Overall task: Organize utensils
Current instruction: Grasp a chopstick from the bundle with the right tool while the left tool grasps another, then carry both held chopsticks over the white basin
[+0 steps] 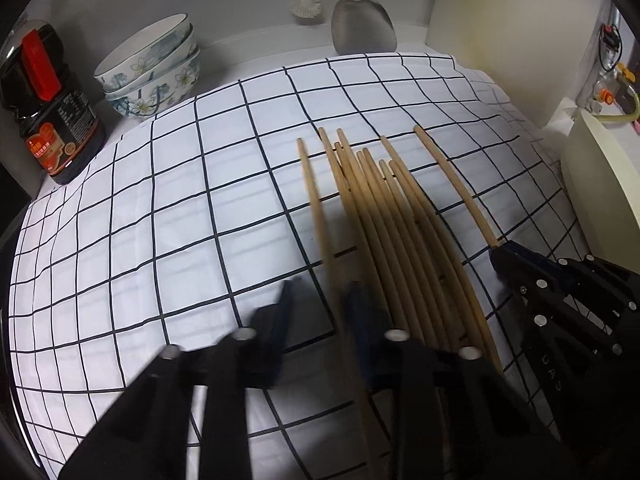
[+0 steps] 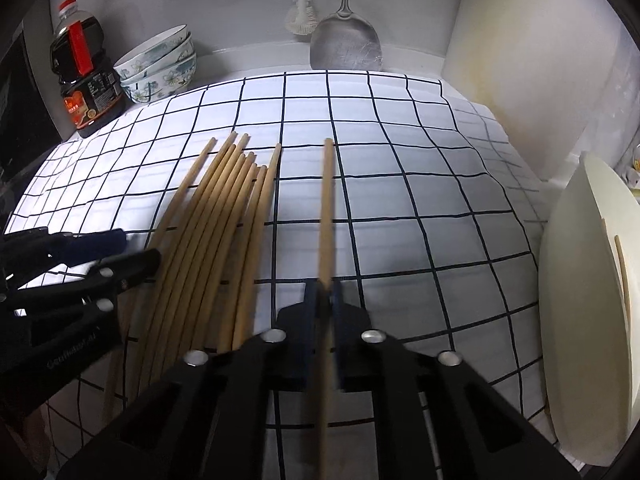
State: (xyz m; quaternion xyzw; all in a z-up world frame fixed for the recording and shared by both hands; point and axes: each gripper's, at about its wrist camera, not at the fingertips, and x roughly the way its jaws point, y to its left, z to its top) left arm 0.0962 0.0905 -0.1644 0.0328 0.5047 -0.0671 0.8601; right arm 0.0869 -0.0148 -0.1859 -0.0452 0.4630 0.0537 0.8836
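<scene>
Several wooden chopsticks (image 1: 384,216) (image 2: 224,208) lie side by side on a white checked cloth (image 1: 160,220). My left gripper (image 1: 320,300) points down at their near ends. Its fingers are blurred and stand apart. One chopstick (image 1: 314,196) runs between them, close against the right finger, and cloth shows on its other side. My right gripper (image 2: 323,292) is shut on a single chopstick (image 2: 328,200), set apart to the right of the bundle. In the left wrist view the right gripper (image 1: 496,250) holds that chopstick (image 1: 452,184) by its near end.
Stacked flowered bowls (image 1: 152,76) and a dark sauce bottle (image 1: 48,100) stand at the back left. A metal spatula (image 1: 362,24) and a white brush (image 1: 306,0) hang on the back wall. A cream holder (image 2: 580,320) at the right edge contains a chopstick (image 2: 622,272).
</scene>
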